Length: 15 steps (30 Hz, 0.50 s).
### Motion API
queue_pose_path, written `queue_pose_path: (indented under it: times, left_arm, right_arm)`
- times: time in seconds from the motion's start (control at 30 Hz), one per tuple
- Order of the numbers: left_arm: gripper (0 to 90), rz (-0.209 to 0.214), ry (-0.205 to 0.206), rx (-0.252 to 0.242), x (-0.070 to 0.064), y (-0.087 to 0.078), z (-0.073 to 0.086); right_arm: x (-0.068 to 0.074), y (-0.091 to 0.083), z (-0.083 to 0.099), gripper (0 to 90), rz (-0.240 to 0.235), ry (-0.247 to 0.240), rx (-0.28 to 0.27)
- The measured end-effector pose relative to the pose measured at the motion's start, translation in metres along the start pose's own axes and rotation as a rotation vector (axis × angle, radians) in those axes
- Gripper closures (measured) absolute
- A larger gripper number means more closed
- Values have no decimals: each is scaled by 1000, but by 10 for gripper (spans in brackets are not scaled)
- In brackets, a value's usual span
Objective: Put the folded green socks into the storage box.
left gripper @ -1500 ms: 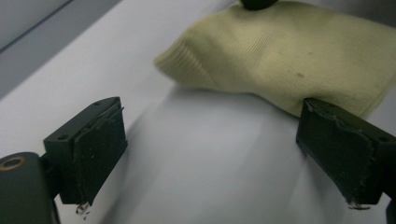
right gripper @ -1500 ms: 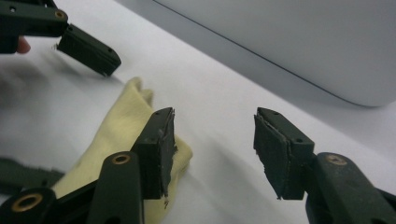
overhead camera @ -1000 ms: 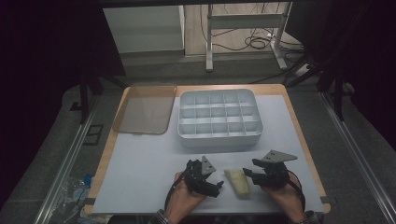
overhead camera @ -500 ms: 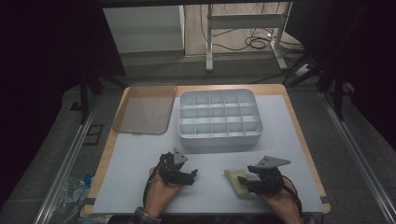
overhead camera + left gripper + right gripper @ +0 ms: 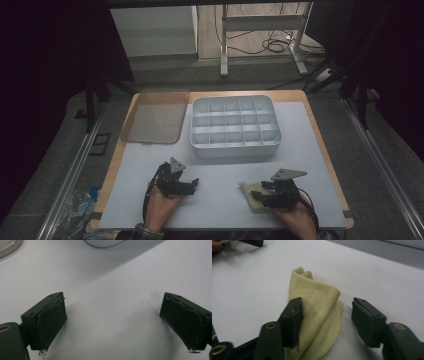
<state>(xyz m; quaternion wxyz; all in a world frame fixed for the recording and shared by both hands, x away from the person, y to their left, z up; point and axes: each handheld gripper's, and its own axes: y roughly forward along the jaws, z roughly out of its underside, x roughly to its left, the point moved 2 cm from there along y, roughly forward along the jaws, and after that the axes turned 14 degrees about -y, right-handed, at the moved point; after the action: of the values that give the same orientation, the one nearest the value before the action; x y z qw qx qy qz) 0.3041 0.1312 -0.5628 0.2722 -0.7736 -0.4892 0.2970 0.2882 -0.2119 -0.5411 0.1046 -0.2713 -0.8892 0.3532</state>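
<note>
Left gripper has pulled away to the left since 1 s ago. Back then it sat right beside the pale yellow folded cloth, almost meeting the right gripper; 0.5 s ago it was already clear, and now it rests well apart on the white table mat. Its jaws are spread wide in the left gripper view with nothing between them, just bare mat.

Right gripper has hardly shifted. In the right gripper view its 2 jaws straddle the cloth: one pad looks to be touching the fold, the other stands off with a visible gap. So roughly half open, bracketing the cloth, not clamped.

Cloth lies bunched on the mat at the near right edge, under the right gripper, well short of the grey plastic compartment organiser box. The clear flat plastic lid lies just left of that box, off it.

My read: the handoff or joint fold is done, and the right side now owns the cloth. Next move likely needs a close on the fold before any lift. Risk: the grab catches only 1 layer and the cloth unfolds.
</note>
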Motion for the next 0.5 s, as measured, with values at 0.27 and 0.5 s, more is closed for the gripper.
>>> queue_pose_path:
  times: [0.27,0.5]
  left_arm:
    - [64,10,-12,9,2,1,0]
    - [62,14,-21,6,2,1,0]
  right_arm:
    - [2,2,-1,651,-68,45,-7]
    - [2,3,-3,720,-101,64,2]
